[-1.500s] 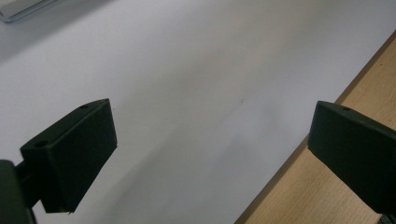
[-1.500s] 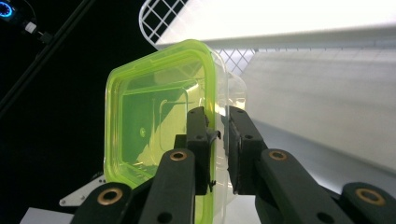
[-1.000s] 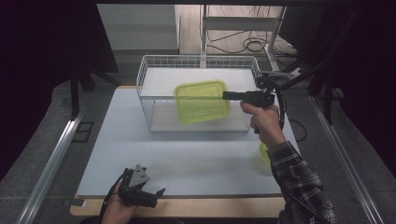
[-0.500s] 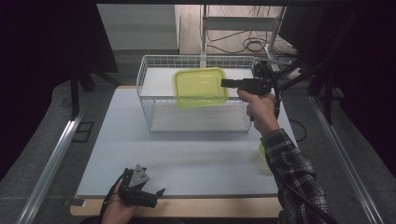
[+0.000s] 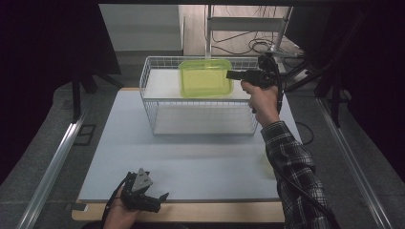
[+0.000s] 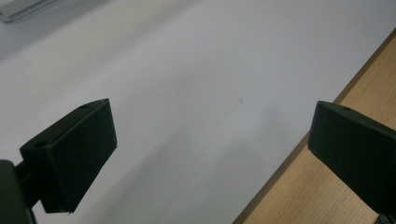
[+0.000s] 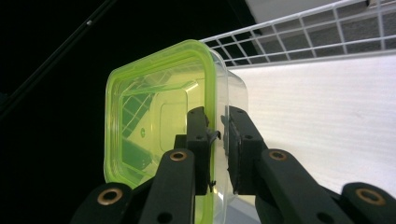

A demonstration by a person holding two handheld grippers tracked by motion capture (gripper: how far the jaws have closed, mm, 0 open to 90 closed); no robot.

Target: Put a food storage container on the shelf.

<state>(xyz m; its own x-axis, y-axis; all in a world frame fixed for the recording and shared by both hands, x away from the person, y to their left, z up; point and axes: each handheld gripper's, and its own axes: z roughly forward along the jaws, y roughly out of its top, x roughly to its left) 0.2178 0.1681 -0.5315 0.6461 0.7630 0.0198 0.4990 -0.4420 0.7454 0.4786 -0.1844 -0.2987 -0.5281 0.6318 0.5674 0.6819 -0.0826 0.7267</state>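
Moved since 1 s ago: right gripper point(image 5: 230, 75) w/ green tub point(image 5: 205, 78) has gone from over basket centre up and toward the far rim; tub was tilted, now stands nearly on edge. Left gripper unchanged.

Right gripper point(image 7: 217, 135): jaws clamped on tub point(image 7: 159, 116) wall, one jaw inside, one outside, near the rim. Held by right hand point(image 5: 260, 98); plaid sleeve point(image 5: 298, 174) comes in from lower right; cable trails down along the arm.

Tub: clear body, yellow-green rim, rounded rectangle. Held in the air above the far part of the basket point(image 5: 149, 102); open face toward the camera in the high view. Looks empty.

Basket: white wire, rectangular, sits on far half of the white mat point(image 5: 200, 157). Wire rim point(image 7: 299, 32) shows behind tub in the right gripper view.

Left gripper point(image 5: 160, 199): jaws spread wide, gripping nothing, at near edge of the mat, in left hand point(image 5: 117, 217). Left gripper view: both jaws over mat point(image 6: 187, 93) and wood table edge point(image 6: 299, 196).

Table: wood, mat covers most of it.
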